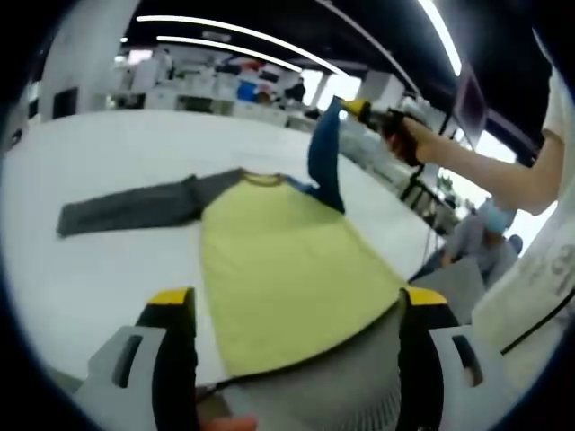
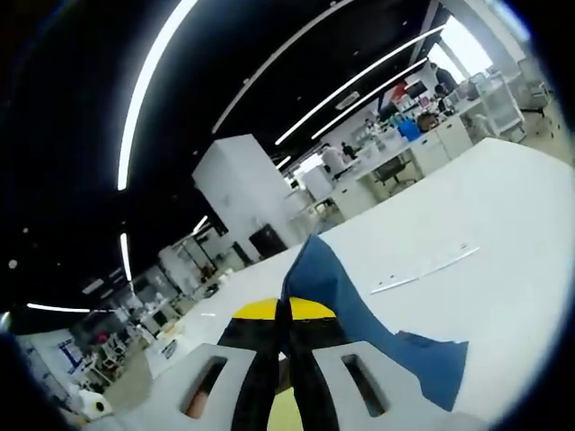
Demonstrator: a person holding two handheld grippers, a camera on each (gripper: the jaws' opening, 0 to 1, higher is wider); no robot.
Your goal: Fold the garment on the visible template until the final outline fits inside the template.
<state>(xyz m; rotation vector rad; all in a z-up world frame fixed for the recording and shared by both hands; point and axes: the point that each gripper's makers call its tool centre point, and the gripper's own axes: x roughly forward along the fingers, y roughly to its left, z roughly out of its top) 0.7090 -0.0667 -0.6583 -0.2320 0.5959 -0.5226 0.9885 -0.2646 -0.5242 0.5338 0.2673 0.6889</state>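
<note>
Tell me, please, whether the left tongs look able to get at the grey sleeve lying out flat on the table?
Probably yes. The left tongs stand open at the shirt's hem, and the grey sleeve lies flat on the table with nothing over it. The right tongs are away at the blue sleeve.

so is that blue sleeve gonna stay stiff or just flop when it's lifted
Probably floppy: the blue sleeve hangs limp from the right hand-held gripper, draping in folds. Likely light, since one pinch holds it up. The yellow shirt body may drag along.
</note>
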